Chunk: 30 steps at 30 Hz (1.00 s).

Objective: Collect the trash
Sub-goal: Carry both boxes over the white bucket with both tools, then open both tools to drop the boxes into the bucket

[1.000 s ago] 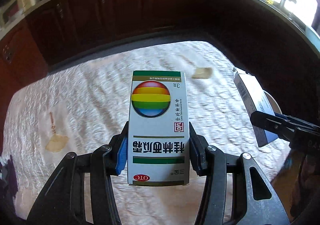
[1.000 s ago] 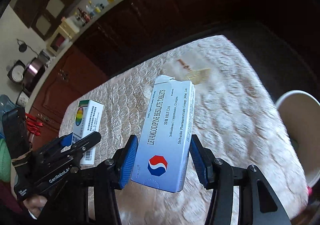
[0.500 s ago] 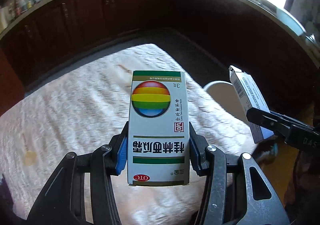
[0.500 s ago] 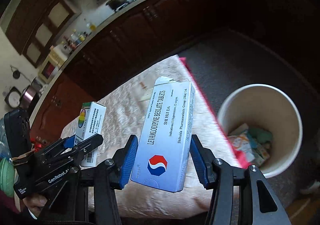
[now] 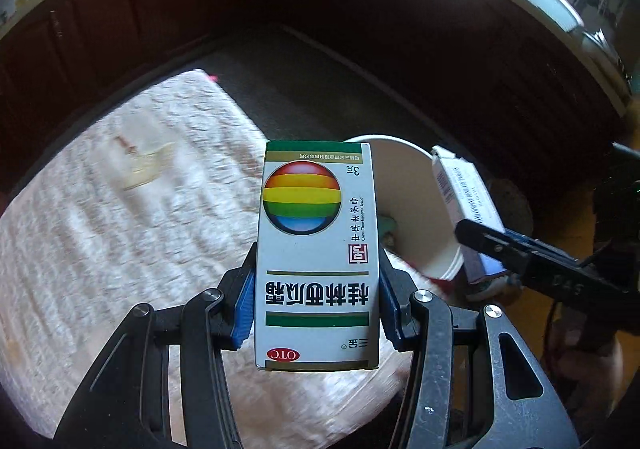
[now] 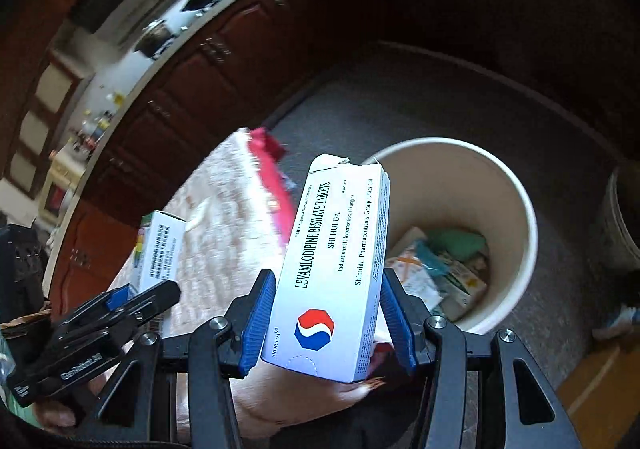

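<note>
White rainbow-globe carton (image 5: 317, 257) is being gripped by left tongs (image 5: 316, 301); torn-flap tablet box (image 6: 332, 269) is being gripped by right tongs (image 6: 328, 323).

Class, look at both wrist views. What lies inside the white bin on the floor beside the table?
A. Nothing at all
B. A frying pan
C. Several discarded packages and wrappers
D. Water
C: the right wrist view looks down into the white bin, where a heap of packages and wrappers lies at the bottom.
</note>
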Available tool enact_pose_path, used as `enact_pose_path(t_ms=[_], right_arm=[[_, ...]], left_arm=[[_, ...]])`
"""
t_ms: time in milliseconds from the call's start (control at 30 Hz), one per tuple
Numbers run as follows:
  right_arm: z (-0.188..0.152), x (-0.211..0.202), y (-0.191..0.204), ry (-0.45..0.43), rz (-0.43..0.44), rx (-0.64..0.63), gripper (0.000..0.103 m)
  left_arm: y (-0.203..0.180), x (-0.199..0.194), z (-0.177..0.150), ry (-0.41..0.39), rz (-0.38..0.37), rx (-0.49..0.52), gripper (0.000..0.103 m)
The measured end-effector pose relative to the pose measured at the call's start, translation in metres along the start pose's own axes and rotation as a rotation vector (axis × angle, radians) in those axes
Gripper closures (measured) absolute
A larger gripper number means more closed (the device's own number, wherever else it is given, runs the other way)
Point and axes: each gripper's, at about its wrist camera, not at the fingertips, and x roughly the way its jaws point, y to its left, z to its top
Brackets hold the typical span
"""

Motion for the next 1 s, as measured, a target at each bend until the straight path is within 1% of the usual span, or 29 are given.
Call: enact_pose_path(t_ms=[167, 333, 400, 433, 533, 567, 600, 633, 733, 833, 933, 1000], right_arm=[[0.002, 0.014, -0.026, 0.024, -0.039, 0.062, 0.052], [0.002, 0.024, -0.039, 0.036, -0.069, 0.099, 0.051], [0.004, 0.027, -0.043, 0.041, -0.108, 0.102, 0.051], [0.005, 0.027, -0.043, 0.044, -0.119, 0.101, 0.048], [0.007, 0.025, -0.045, 0.031, -0.15, 0.088, 0.045], [0.006, 0.024, -0.044, 0.028, -0.158, 0.083, 0.043], [0.006, 0.022, -0.044, 0.026, -0.159, 0.083, 0.041], [0.004, 0.021, -0.044, 0.025, -0.157, 0.086, 0.04], [0.0, 0.016, -0.045, 0.021, -0.157, 0.092, 0.039], [-0.006, 0.013, -0.044, 0.014, -0.148, 0.095, 0.037], [-0.013, 0.008, -0.042, 0.008, -0.152, 0.093, 0.036], [-0.017, 0.005, -0.04, 0.001, -0.151, 0.09, 0.036]], left_arm=[[-0.02, 0.022, 0.01, 0.025, -0.01, 0.032, 0.054], [-0.034, 0.039, 0.013, 0.037, -0.024, 0.046, 0.054], [-0.036, 0.045, 0.014, 0.042, -0.041, 0.046, 0.054], [-0.036, 0.047, 0.014, 0.043, -0.044, 0.047, 0.054], [-0.033, 0.052, 0.015, 0.035, -0.047, 0.036, 0.053], [-0.032, 0.053, 0.014, 0.037, -0.052, 0.03, 0.052], [-0.03, 0.053, 0.014, 0.039, -0.062, 0.022, 0.048], [-0.027, 0.053, 0.014, 0.036, -0.078, 0.013, 0.044], [-0.02, 0.051, 0.014, 0.025, -0.097, -0.007, 0.039], [-0.018, 0.049, 0.012, 0.027, -0.118, -0.013, 0.034], [-0.015, 0.043, 0.007, 0.025, -0.121, -0.02, 0.033], [-0.013, 0.037, 0.002, 0.009, -0.112, -0.022, 0.033]])
